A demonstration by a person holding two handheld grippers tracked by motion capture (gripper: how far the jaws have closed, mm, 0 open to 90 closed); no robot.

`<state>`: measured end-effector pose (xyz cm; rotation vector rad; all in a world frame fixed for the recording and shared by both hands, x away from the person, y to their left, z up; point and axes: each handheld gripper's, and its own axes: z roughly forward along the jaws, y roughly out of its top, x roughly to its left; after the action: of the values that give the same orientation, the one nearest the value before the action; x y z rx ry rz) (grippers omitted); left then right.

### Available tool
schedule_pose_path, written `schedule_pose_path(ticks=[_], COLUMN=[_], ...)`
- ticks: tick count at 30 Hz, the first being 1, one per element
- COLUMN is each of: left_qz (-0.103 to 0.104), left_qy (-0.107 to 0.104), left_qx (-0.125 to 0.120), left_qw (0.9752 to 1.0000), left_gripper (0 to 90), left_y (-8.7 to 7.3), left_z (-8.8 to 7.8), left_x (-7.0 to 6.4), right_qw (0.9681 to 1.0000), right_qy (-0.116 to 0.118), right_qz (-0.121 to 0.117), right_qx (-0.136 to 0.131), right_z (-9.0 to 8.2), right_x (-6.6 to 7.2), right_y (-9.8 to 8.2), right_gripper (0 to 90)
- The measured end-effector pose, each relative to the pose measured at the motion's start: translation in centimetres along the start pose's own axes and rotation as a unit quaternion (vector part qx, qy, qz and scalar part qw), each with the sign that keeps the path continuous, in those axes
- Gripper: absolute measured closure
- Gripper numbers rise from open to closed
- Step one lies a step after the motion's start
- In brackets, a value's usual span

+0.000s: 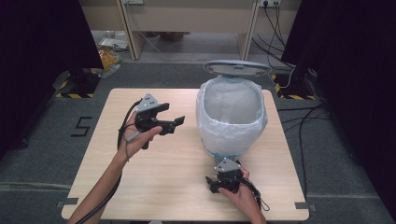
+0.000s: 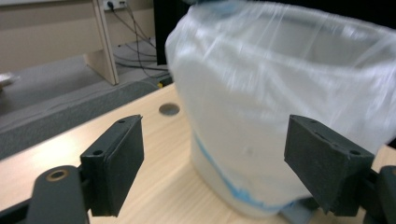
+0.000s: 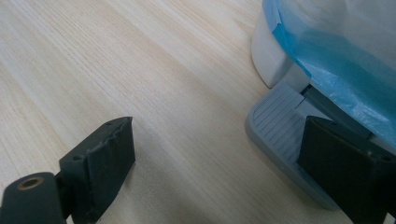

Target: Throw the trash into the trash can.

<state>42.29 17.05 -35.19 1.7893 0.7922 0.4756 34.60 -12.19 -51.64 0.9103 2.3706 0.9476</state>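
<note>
surface: wooden table | on it: lined pedal bin

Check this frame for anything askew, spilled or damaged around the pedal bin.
Nothing stands out. The pedal bin stands upright on the table, lid up, its liner bag folded over the rim. The grey pedal looks intact beside the right gripper. The left gripper hovers open, apart from the bin. No spill shows.

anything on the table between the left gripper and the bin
Nothing: in the high view the stretch of table between the open left gripper and the bag-lined bin is bare wood.
</note>
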Motion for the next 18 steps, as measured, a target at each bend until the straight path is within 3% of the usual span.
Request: schedule_pose_path(ticks=[9,18], left_qz=[-0.024,-0.043], left_qy=[0.021,0.027], left_qx=[0.003,0.031], left_qw=[0.9995,0.9982], left_gripper=[18.6,16.7], left_y=[-4.4,-8.5], left_z=[-1.4,-1.3], left_x=[0.9,1.1], right_qw=[1.0,1.0], right_qy=[0.001,0.001], right_qz=[-0.001,-0.002], right_qx=[0.0,-0.001], right_z=[0.0,0.0], right_x=[0.0,0.0], right_y=[0.0,0.0], right_gripper=[10.9,10.9])
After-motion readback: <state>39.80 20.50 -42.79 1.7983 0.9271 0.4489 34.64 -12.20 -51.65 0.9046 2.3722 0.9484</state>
